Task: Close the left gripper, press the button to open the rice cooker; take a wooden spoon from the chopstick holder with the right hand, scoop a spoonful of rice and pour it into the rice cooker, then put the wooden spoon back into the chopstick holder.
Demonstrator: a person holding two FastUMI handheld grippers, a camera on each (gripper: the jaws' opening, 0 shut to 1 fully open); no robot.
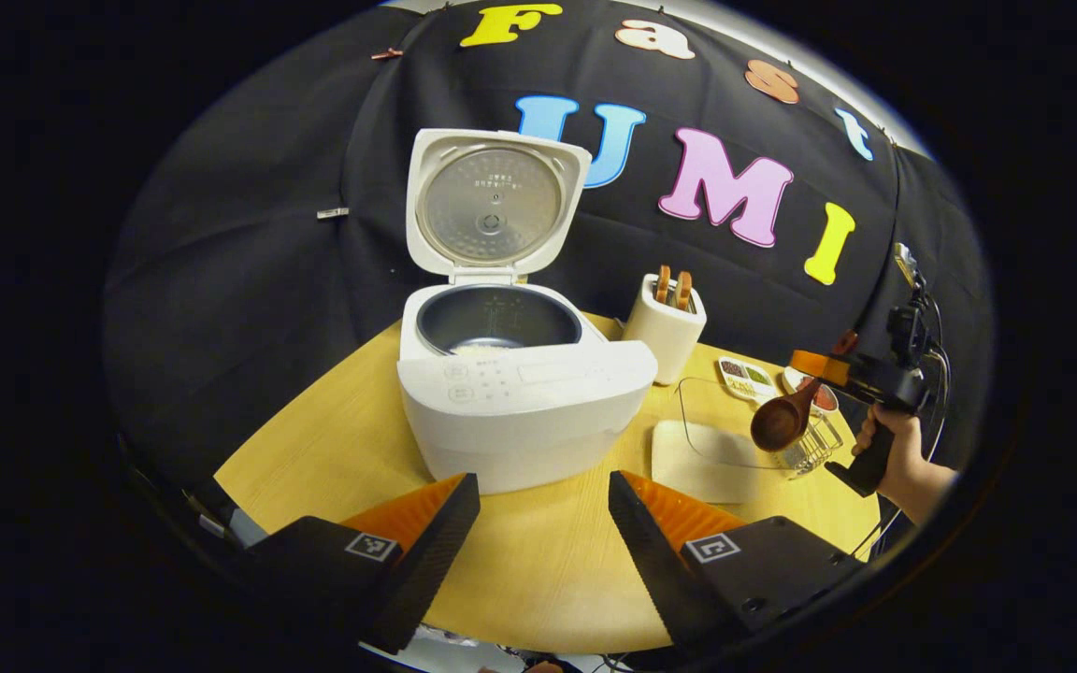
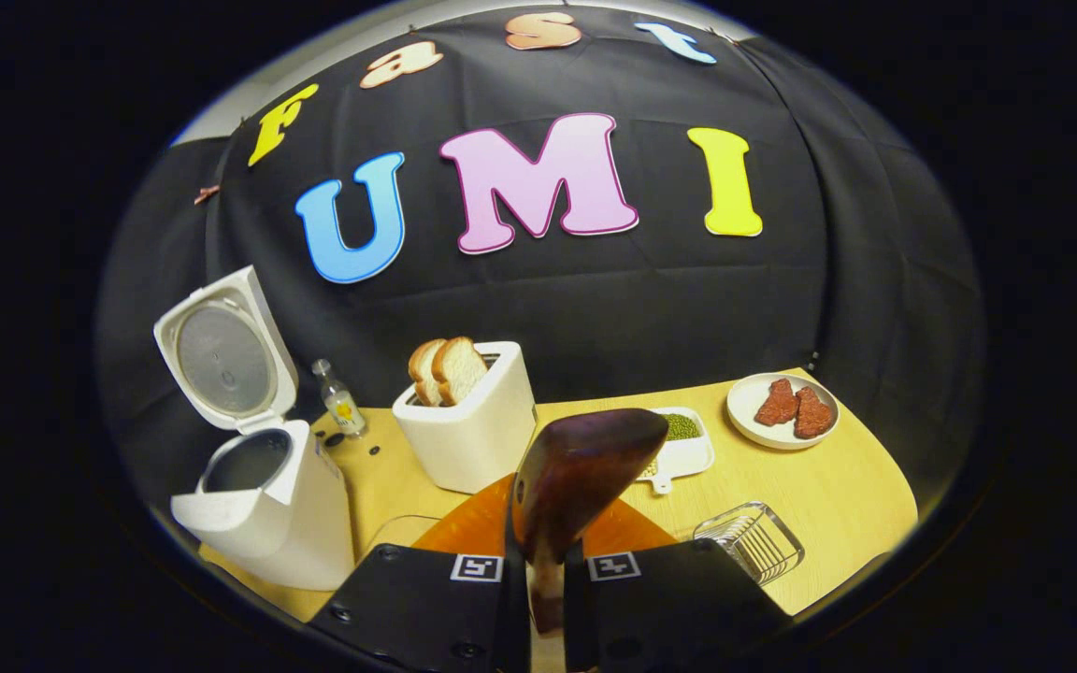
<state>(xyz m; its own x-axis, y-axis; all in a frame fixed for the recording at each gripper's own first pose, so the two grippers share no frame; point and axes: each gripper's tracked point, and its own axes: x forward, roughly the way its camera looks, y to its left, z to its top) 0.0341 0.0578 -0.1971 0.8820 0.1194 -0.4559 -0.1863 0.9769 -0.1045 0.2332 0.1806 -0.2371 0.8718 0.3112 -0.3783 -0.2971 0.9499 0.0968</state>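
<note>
The right gripper (image 2: 546, 570) clamps the wooden spoon (image 2: 585, 467) upright, right of the open rice cooker (image 1: 520, 393); the left gripper (image 1: 543, 551) gapes wide.

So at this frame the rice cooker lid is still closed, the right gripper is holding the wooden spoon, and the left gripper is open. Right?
Not quite: the rice cooker lid stands open, tilted back over the inner pot in the left gripper view. The rest holds: the right gripper is shut on the wooden spoon, and the left gripper is open.
</note>
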